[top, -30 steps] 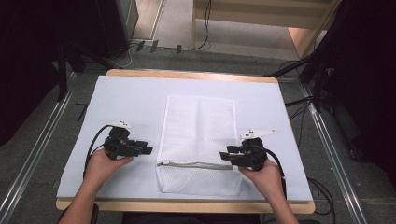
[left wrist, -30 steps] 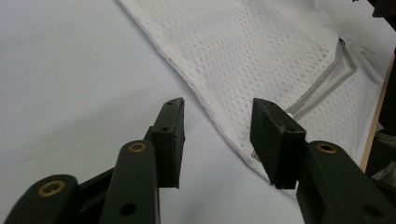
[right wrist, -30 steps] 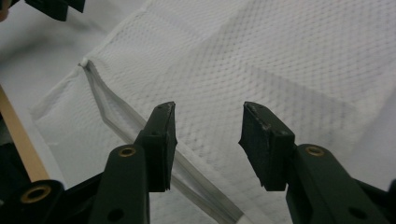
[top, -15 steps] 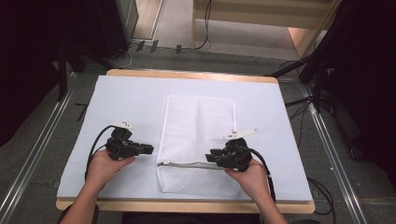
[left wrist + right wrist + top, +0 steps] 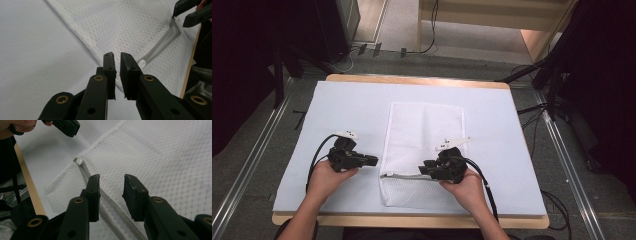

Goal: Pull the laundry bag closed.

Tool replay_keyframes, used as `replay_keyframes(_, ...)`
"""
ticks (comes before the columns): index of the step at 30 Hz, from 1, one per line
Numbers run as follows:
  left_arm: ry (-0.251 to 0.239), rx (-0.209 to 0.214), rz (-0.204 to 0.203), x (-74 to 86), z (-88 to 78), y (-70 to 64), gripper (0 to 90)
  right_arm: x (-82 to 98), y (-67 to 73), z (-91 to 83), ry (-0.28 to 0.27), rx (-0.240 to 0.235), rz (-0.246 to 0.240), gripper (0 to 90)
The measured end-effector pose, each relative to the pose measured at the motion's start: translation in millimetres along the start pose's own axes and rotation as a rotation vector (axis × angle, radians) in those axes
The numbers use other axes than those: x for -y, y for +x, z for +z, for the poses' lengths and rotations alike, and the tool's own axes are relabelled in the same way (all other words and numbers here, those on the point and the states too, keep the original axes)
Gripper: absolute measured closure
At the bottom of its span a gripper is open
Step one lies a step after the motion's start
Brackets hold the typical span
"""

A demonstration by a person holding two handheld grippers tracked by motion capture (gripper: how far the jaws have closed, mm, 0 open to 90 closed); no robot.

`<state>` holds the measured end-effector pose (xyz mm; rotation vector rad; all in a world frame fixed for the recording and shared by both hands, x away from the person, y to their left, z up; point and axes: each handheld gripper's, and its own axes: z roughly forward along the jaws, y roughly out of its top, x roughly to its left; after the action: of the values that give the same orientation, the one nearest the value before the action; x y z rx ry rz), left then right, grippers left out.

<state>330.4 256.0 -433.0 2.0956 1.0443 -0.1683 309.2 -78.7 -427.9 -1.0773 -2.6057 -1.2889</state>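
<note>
A white mesh bag (image 5: pixel 424 130) lies flat on the pale table cover, with a grey zipper (image 5: pixel 404 176) across its near end. My left gripper (image 5: pixel 373 160) rests at the bag's left edge, by the zipper's white end (image 5: pixel 141 62). Its jaws (image 5: pixel 116 56) have just been closing to a slim gap, and no fabric shows between the pads. My right gripper (image 5: pixel 424 167) sits over the bag (image 5: pixel 162 152) at the zipper (image 5: pixel 110 202). Its jaws (image 5: pixel 111 178) have also just been closing and stand apart with only mesh beneath them.
The table's wooden front edge (image 5: pixel 412 220) runs close under both hands. Metal rails (image 5: pixel 242 190) flank the table on the floor. Cables (image 5: pixel 362 50) and dark stands (image 5: pixel 552 85) lie beyond the far edge and to the right.
My right gripper has slid left along the zipper toward the bag's middle. Both pairs of jaws have narrowed. The left hand has stayed in place.
</note>
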Motion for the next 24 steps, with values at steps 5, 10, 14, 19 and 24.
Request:
replay_keyframes(5,-0.007,0.005,-0.005,-0.5,2.3,-1.5,87.2,-1.9,6.1,13.2,0.022,-0.017,-0.01,73.1)
replay_keyframes(10,-0.007,0.028,0.002,1.3,3.8,1.2,90.0,-4.7,12.0,25.9,0.033,-0.04,-0.006,75.8)
replay_keyframes(14,-0.004,0.027,-0.003,4.5,7.2,3.3,90.0,-7.8,19.3,35.6,0.047,-0.06,-0.013,78.0)
replay_keyframes(19,0.02,0.039,0.023,5.1,13.7,-0.1,90.0,-9.6,25.5,46.3,0.058,-0.074,-0.026,79.6)
replay_keyframes(24,0.018,0.06,0.009,7.1,15.8,-0.1,90.0,-12.4,30.1,55.0,0.07,-0.092,-0.027,82.4)
